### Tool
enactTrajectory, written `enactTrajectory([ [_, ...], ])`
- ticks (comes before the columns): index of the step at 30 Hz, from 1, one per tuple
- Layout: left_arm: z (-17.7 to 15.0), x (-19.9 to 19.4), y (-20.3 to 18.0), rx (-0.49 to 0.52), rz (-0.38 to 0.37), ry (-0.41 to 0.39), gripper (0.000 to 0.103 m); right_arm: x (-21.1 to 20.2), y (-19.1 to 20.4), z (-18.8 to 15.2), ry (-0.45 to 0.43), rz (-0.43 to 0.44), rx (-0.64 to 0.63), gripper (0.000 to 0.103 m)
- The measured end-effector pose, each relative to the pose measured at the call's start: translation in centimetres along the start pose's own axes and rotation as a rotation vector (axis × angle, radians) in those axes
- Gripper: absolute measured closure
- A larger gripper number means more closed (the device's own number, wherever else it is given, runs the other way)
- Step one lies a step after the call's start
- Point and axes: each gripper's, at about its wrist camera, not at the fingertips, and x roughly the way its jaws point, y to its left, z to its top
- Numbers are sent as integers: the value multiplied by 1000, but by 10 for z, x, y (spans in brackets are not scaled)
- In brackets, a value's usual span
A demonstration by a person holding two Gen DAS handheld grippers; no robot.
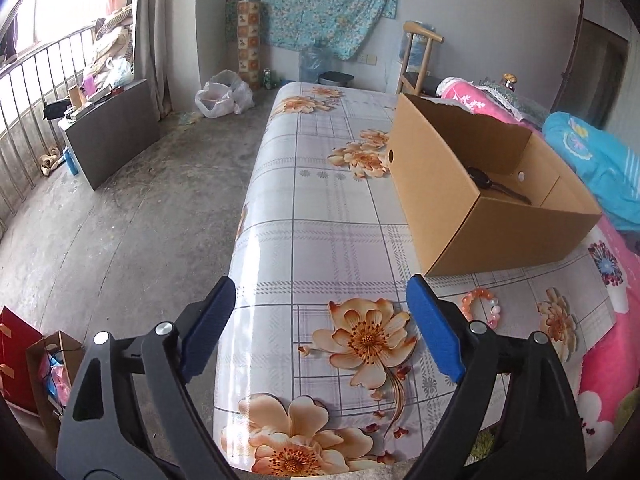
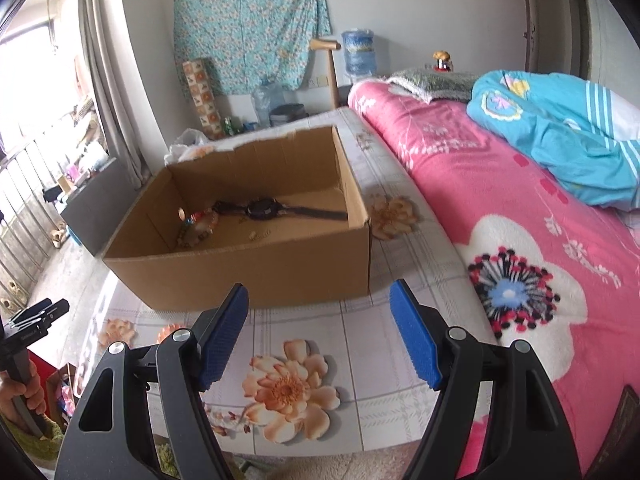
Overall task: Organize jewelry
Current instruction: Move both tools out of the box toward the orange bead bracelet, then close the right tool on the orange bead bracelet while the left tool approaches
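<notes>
An open cardboard box [image 1: 448, 204] [image 2: 256, 268] stands on the flower-print tablecloth [image 1: 320, 208]. A black watch [image 2: 264, 208] [image 1: 496, 188] lies flat inside it, with a beaded bracelet [image 2: 196, 230] in the left corner of the box. A pink bead bracelet [image 1: 480, 308] lies on the cloth in front of the box, just right of my left gripper's right finger. My left gripper [image 1: 320, 284] is open above the cloth with nothing between its fingers. In front of the box's near wall, my right gripper [image 2: 318, 290] is also open and holds nothing.
A bed with a pink flowered blanket [image 2: 500, 208] and a blue quilt [image 2: 560, 136] lies right of the table. The table edge drops to a concrete floor [image 1: 140, 208] on the left. There are a dark cabinet [image 1: 112, 136] and bags [image 1: 36, 368]. A hand [image 2: 20, 396] holds the left gripper's handle.
</notes>
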Motion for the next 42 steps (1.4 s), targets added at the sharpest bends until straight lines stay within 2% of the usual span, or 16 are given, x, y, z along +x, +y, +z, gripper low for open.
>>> enactTrajectory([
  [3,-5,12,-9,31,16,39,19,12,7,-9,47,-16,-21,32],
  [7,-15,24,-26,131,56,70,16,24,16,-10,71,-41,-57,32],
  [11,-21,27,-30,199,111,75,16,38,36,-13,105,53,-70,32],
  [15,-27,28,-20,163,97,110,16,69,82,-31,182,183,-141,32],
  [18,-34,30,-17,149,91,137,16,87,113,-41,219,243,-205,41],
  [20,-39,30,-18,144,87,149,16,99,128,-44,237,248,-238,48],
  [27,-40,36,-32,122,56,173,16,121,145,-44,294,257,-263,74],
  [37,-32,59,-57,128,40,224,16,133,164,-53,327,220,-343,93],
  [42,-30,65,-64,130,32,238,16,131,160,-55,326,210,-335,93],
])
